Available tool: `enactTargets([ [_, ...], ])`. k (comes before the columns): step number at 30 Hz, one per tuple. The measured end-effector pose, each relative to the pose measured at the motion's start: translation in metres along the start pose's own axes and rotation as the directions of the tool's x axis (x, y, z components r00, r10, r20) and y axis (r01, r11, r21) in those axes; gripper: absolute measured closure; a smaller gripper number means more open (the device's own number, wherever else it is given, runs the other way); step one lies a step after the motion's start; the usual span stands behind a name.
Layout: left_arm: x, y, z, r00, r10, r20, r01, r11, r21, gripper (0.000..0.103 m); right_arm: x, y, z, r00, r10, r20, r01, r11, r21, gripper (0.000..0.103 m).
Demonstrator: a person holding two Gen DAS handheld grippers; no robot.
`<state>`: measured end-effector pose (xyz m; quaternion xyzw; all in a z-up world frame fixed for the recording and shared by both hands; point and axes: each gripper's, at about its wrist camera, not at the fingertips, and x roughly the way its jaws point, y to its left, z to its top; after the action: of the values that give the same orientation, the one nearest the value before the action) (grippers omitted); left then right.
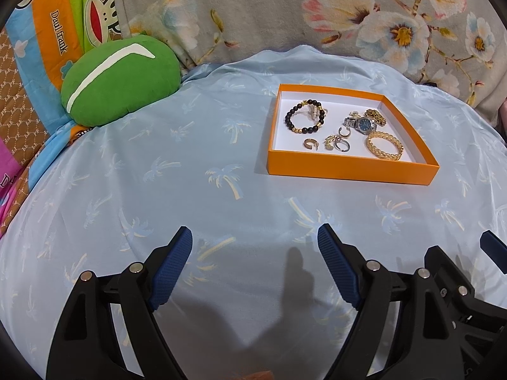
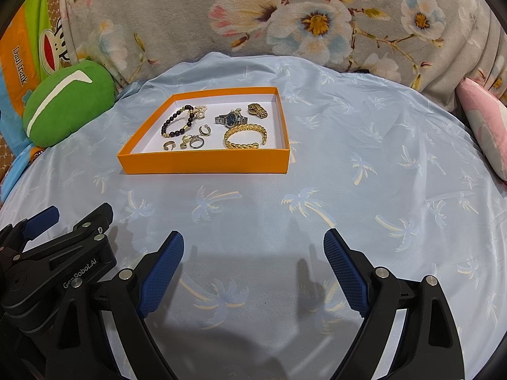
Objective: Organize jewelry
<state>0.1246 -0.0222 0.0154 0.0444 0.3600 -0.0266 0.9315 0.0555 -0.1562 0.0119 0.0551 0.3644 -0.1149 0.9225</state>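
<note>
1. Left hand-held gripper [image 1: 255, 237] hovers low over the cloth with its two blue-padded fingers spread wide and nothing between them. The right hand-held gripper [image 2: 253, 243] hangs just beside it, equally wide open and empty.

2. One shallow orange box [image 2: 202, 163] with a white floor holds all the jewelry. It lies ahead of both grippers, well apart from them.

3. Counted inside the box: one black beaded bracelet [image 1: 302, 118] with gold beads, one small pearl cluster [image 2: 200, 111] touching it, one silver wristwatch [image 1: 361, 124] with a blue dial, one folded gold watch band [image 2: 258, 110], one braided gold cuff bangle [image 2: 245, 136], and about four small rings or ear hoops [image 2: 187, 141] grouped near the front wall; their exact number is hard to tell.

4. Everything rests on a pale blue cloth [image 2: 285, 221] printed with palm trees, seemingly spread over a bed. Behind it is a grey blanket [image 2: 221, 15] with large flowers. One round green cushion [image 1: 122, 84] sits at the far left, against a cartoon-printed sheet [image 1: 47, 38]. One pink pillow [image 2: 484, 126] shows at the right edge.

5. The box's longer sides run left to right. The watch lies along that same direction, dial upward. The cuff bangle's gap faces right.
</note>
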Motion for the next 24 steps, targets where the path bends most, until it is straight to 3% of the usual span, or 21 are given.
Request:
enactTargets([
  [24,0.0005,0.0007,-0.0008,1.0,0.002,-0.003,-0.002,1.0,-0.002,0.022,0.0002,0.0002,0.0004,1.0,0.0,-0.001,0.0,1.0,-0.001,0.015],
])
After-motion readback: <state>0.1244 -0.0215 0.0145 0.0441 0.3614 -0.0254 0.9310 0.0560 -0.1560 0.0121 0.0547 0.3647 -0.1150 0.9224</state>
